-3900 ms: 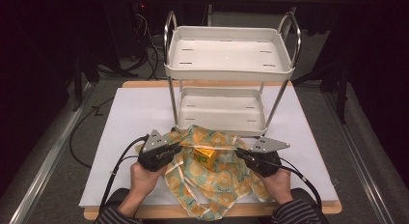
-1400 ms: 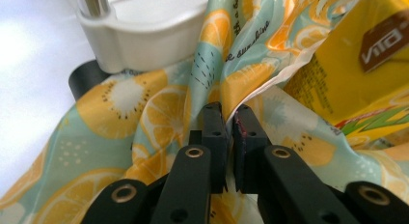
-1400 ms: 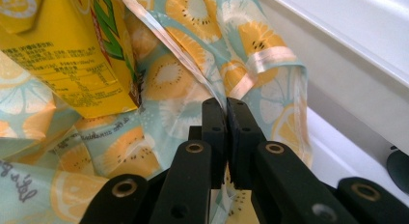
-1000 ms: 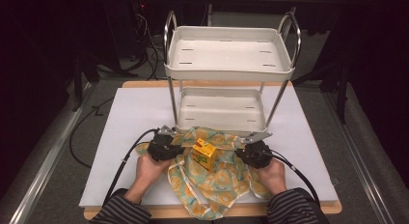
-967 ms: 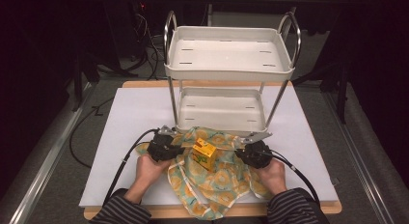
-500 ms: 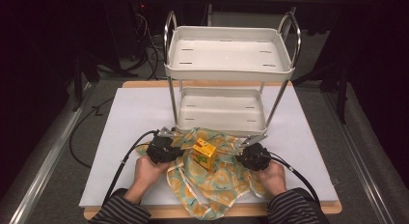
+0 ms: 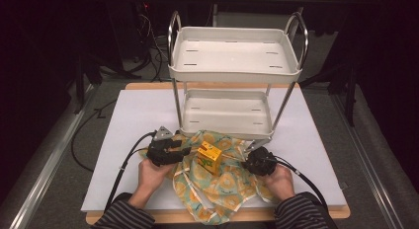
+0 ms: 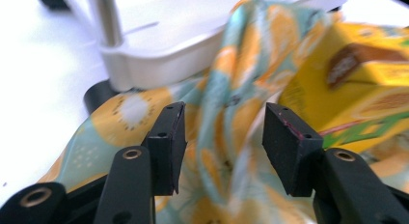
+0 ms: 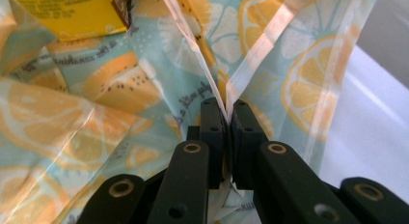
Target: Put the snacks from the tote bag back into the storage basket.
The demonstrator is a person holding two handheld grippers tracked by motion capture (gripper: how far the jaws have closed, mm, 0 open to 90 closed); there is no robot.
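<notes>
Right claw (image 9: 226, 119) pinches the cloth (image 7: 225, 184) taut at four o'clock of the carton (image 7: 208, 159); left claw (image 8: 222, 142), just opening, straddles a fold.

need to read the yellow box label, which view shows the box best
The left gripper view: the yellow box looms large at right, though blurred. The right gripper view catches just a bottom corner. The high view shows it whole but small on the cloth.
</notes>
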